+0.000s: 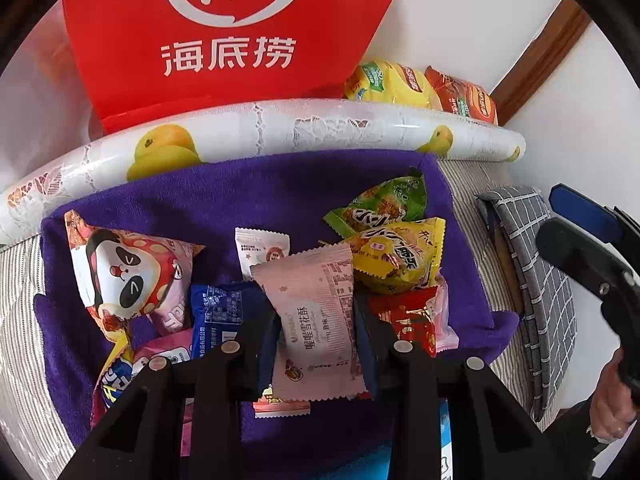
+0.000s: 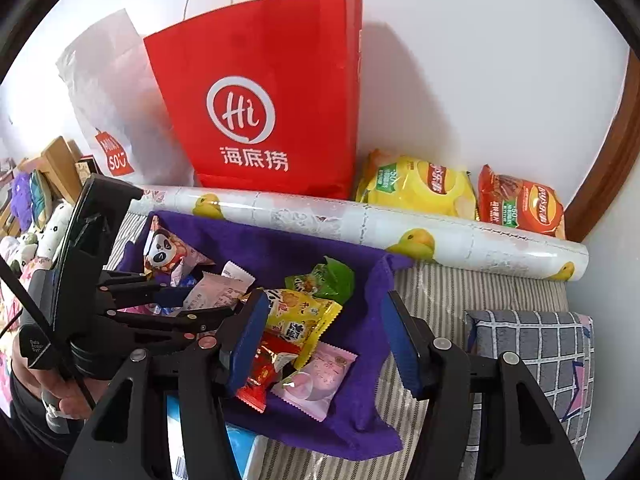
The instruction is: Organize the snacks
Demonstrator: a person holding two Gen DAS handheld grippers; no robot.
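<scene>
panda pack [image 1: 128, 276]: lies at the left end of the purple towel [image 1: 256, 196], flat on the cloth, probably unsorted as yet.
blue pack [image 1: 218, 312]: just right of the panda pack on the towel, partly under the left hand-held gripper's finger, so it looks like part of the same loose heap.
left hand-held gripper [image 1: 316, 332]: narrow, its two fingers pinching a pink pack [image 1: 320, 316] by its sides; the pack stands tilted above the middle of the towel, apparently lifted clear of the heap so that it can be carried off alone.
small pink pack [image 1: 262, 248]: behind the held one, toward the towel's far edge, resting on the cloth.
yellow pack [image 1: 400, 260]: right of the towel's middle, lying over a green pack [image 1: 384, 204] and a red pack [image 1: 408, 320]; the three overlap, so they would need picking one by one.
right hand-held gripper [image 2: 326, 340]: jaws fairly wide and holding nothing, hovering over the right part of the towel above the red pack and a pale pink pack [image 2: 320, 376]; I judge it waits its turn.
towel: spread on a striped surface, seemingly as a sorting mat that keeps the snacks together.
duck roll [image 1: 280, 128]: lies along the towel's far edge like a stop.
red bag [image 2: 272, 100]: stands behind the towel against the wall, a likely place for sorted snacks.
chip bags [image 2: 416, 188]: beyond the towel's far right corner, well apart from the heap.
</scene>
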